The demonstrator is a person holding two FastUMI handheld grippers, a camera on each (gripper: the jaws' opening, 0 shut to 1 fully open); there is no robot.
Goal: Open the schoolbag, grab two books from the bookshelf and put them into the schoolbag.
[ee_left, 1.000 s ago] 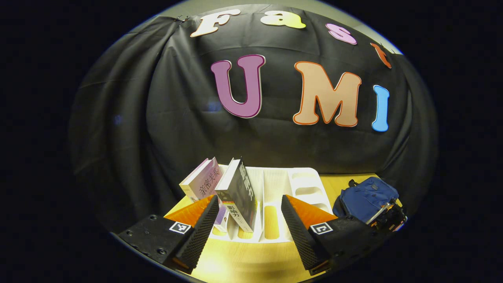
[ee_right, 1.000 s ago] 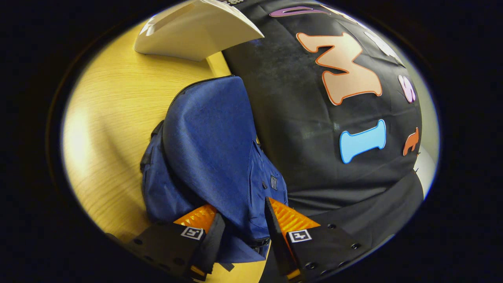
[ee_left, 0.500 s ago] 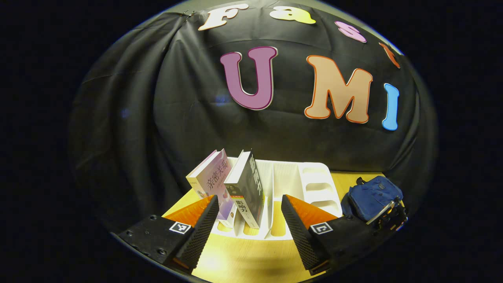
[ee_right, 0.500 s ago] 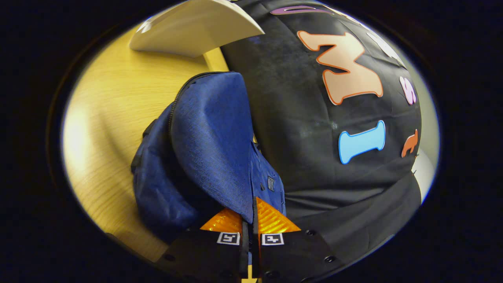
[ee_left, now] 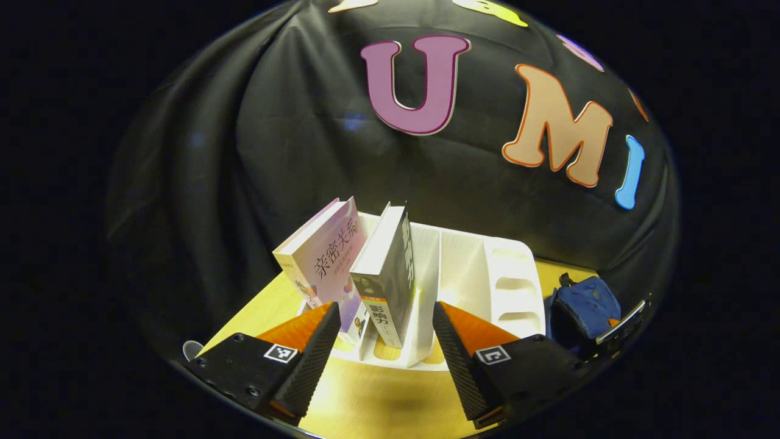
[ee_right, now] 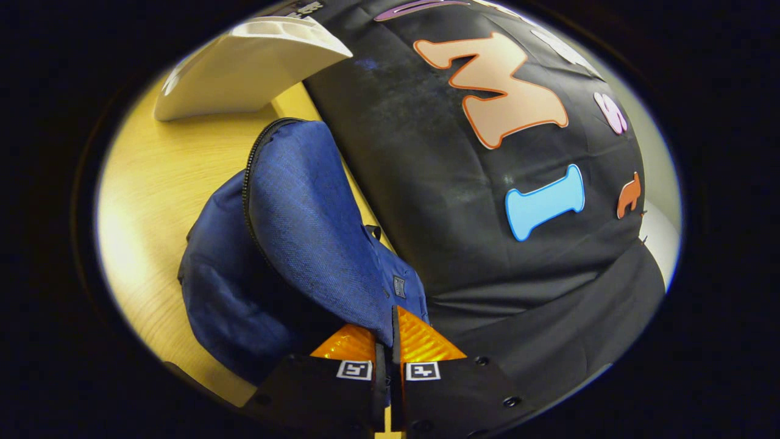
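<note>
Pinching a fold of the blue schoolbag's [ee_right: 304,244] flap, the right claw [ee_right: 388,341] has both fingers pressed together on the fabric, which rises from between them in a peak. A zipper line runs along the flap's left edge, and the bag's body bulges beneath it on the wooden bench [ee_right: 152,195], close against the black cloth wall [ee_right: 457,231]. Beyond the bag, the white bookshelf [ee_right: 244,67] stands near the bench's far edge. The left claw [ee_left: 384,326] is released, its fingers spread wide and holding nothing, pointed at that bookshelf [ee_left: 463,274] just ahead. Two books stand in the shelf's left slots, both leaning: a pale pink-and-white book [ee_left: 323,262] on the outside and a dark-covered book [ee_left: 390,274] just beside it. Farther right in the left gripper view, the schoolbag [ee_left: 585,305] sits past the shelf, with what is probably the other claw at its edge.
</note>
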